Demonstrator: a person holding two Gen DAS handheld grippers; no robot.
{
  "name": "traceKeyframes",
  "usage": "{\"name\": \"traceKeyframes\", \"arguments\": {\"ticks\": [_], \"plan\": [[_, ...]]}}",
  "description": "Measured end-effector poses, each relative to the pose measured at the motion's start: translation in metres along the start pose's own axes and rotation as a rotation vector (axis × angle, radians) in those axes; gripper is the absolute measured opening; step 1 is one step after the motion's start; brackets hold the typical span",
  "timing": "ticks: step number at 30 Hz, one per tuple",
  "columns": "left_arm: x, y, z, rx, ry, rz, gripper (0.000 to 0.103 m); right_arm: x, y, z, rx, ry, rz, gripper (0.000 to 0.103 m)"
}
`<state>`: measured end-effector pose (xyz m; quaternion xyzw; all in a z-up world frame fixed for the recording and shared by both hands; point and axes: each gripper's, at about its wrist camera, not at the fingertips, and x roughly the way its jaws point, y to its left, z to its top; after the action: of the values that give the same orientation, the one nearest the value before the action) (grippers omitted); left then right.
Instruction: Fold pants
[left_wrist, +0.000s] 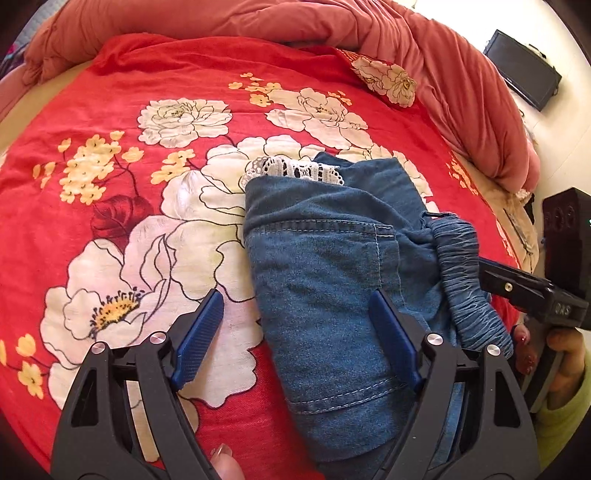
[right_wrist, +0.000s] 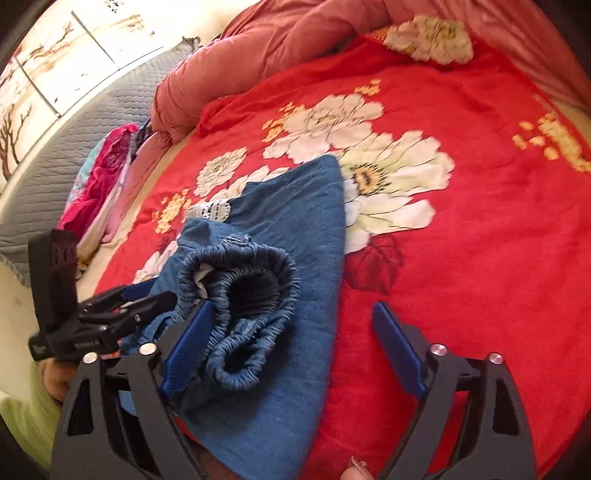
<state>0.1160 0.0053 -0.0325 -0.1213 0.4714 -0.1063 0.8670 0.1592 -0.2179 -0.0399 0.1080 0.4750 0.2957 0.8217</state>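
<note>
The denim pants (left_wrist: 332, 295) lie folded into a compact bundle on the red floral blanket (left_wrist: 129, 166), a little right of the middle of the left wrist view. A white lace trim (left_wrist: 295, 170) shows at the far end of the bundle, and the elastic waistband (right_wrist: 243, 306) is bunched up on top, in the lower left of the right wrist view.

The left gripper (left_wrist: 295, 332) has its blue fingers wide apart; one is above the blanket, the other is over the denim. The right gripper (right_wrist: 291, 343) is also spread wide, its left finger just beside the waistband, its right one over the red blanket. A pink quilt (left_wrist: 258, 22) lies along the top of the frame.
</note>
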Motion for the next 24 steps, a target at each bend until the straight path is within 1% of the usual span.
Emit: {"name": "traceKeyframes", "arguments": {"ticks": [3, 6, 9, 11, 12, 13, 14, 15, 16, 19, 22, 24], "plan": [[0.002, 0.000, -0.001, -0.025, -0.001, -0.020, 0.074, 0.010, -0.002, 0.009, -0.002, 0.042, 0.032, 0.076], [0.006, -0.005, -0.004, -0.037, 0.011, -0.059, 0.074, 0.022, -0.002, 0.015, -0.006, 0.089, 0.069, 0.076], [0.011, -0.014, -0.007, -0.014, 0.011, -0.050, 0.074, 0.026, -0.005, 0.014, 0.011, 0.094, 0.088, 0.075], [0.012, -0.018, -0.008, -0.010, 0.008, -0.043, 0.074, 0.023, -0.004, 0.010, 0.003, 0.082, 0.091, 0.068], [0.012, -0.018, -0.008, -0.014, 0.008, -0.044, 0.071, 0.022, -0.003, 0.008, 0.005, 0.081, 0.101, 0.063], [0.012, -0.019, -0.007, -0.017, 0.007, -0.045, 0.065, 0.022, -0.002, 0.006, 0.005, 0.079, 0.104, 0.058], [0.012, -0.019, -0.007, -0.019, 0.007, -0.047, 0.061, 0.021, -0.001, 0.005, 0.000, 0.074, 0.104, 0.054], [0.012, -0.020, -0.006, -0.016, 0.008, -0.049, 0.056, 0.020, 0.001, 0.003, -0.004, 0.069, 0.114, 0.044], [0.010, -0.020, -0.006, -0.010, 0.005, -0.049, 0.052, 0.019, 0.003, 0.002, -0.006, 0.063, 0.129, 0.040], [0.006, -0.022, -0.004, -0.004, -0.006, -0.053, 0.044, 0.013, 0.015, -0.001, -0.055, 0.022, 0.120, 0.034], [-0.003, -0.025, -0.002, 0.005, -0.041, -0.055, 0.038, 0.003, 0.023, -0.001, -0.087, -0.025, 0.123, 0.032], [-0.011, -0.027, 0.000, 0.007, -0.068, -0.069, 0.036, -0.004, 0.032, 0.000, -0.129, -0.059, 0.108, 0.032]]}}
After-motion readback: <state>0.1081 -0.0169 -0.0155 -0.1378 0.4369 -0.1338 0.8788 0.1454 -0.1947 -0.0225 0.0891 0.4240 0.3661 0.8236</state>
